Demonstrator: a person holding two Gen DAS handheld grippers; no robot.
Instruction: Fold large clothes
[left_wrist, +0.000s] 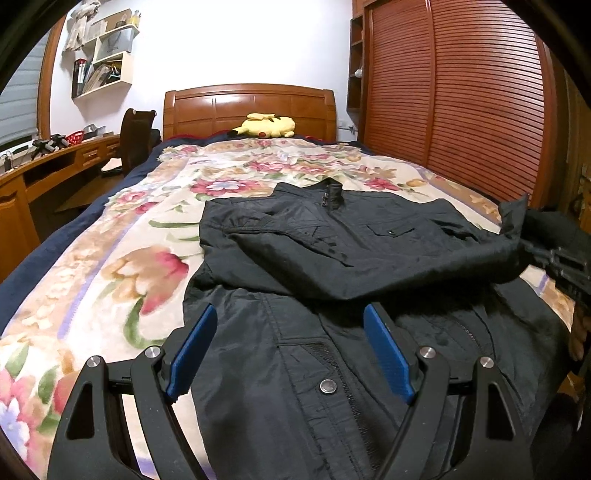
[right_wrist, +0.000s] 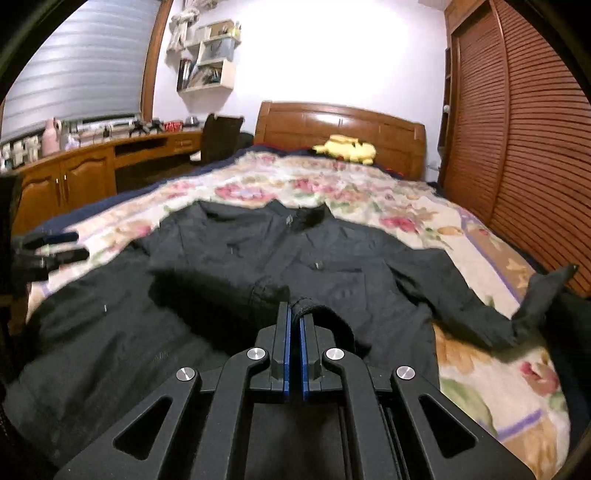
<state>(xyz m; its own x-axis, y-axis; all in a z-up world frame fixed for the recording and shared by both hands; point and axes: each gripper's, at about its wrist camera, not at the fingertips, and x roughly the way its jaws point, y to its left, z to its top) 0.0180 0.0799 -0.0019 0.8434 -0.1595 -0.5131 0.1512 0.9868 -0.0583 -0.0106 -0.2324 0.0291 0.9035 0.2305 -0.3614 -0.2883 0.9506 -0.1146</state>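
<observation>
A black jacket lies spread front-up on the bed, over a floral blanket, its collar toward the wooden headboard and its hem at the foot edge. One sleeve is folded across the chest. The right claw is clamped tight on that sleeve's cuff (the fabric sits pinched between its blue pads), held over the middle of the jacket. The other sleeve trails toward the bed's wardrobe-side edge. The left claw hovers with its jaws wide apart above the jacket's lower front, gripping nothing. A yellow plush toy rests at the headboard, and a louvred wardrobe stands beside the bed.
</observation>
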